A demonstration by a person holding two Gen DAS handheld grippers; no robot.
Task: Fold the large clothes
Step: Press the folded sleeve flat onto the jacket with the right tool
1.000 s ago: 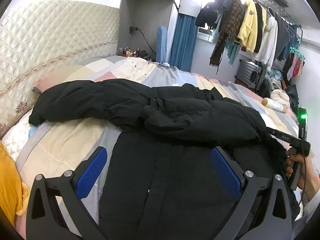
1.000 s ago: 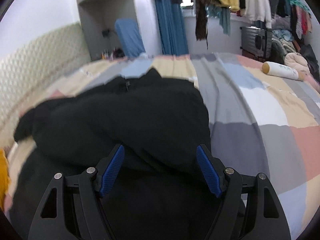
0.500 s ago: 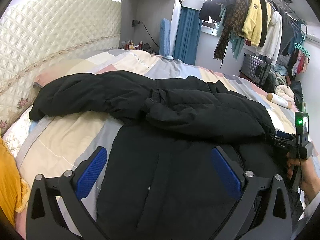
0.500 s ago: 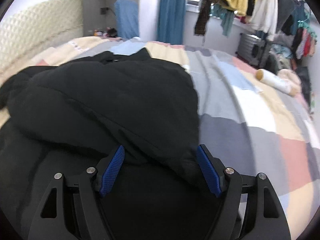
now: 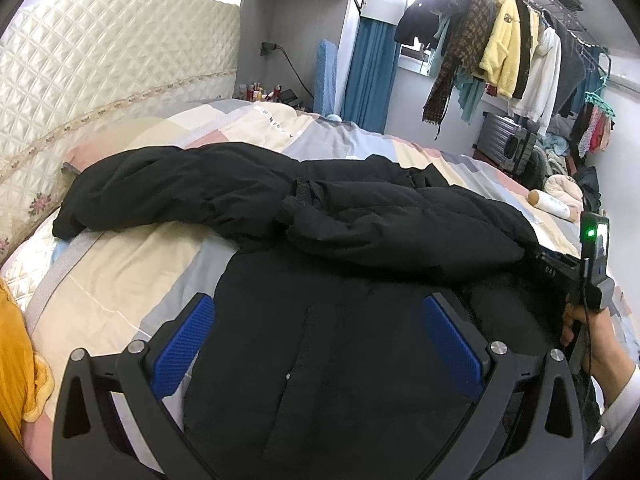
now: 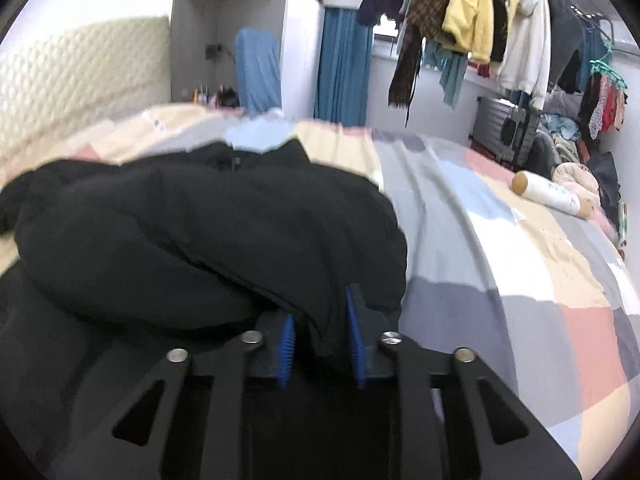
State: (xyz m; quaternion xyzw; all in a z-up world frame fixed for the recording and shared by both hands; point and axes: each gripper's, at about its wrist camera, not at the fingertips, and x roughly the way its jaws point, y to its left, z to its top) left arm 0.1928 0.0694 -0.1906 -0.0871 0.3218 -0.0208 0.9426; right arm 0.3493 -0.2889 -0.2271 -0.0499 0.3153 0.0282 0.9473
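Observation:
A large black padded jacket [image 5: 320,264] lies spread on the patchwork bed [image 5: 132,264], one sleeve folded across its chest and the other stretched left. My left gripper [image 5: 318,340] is open above the jacket's lower body, holding nothing. My right gripper [image 6: 322,332] is shut on a fold of the jacket [image 6: 208,240] at its right edge. The right gripper's body and the hand holding it also show in the left wrist view [image 5: 588,276], at the jacket's right side.
A quilted headboard [image 5: 100,88] runs along the left. A yellow cloth [image 5: 16,356] lies at the near left edge. A white bottle [image 6: 548,196] lies on the bed's far right. Clothes hang on a rack [image 5: 512,52] beyond, above a suitcase [image 5: 504,144].
My right gripper has closed from wide open onto the jacket's right edge. My left gripper stayed open and shifted only slightly over the jacket.

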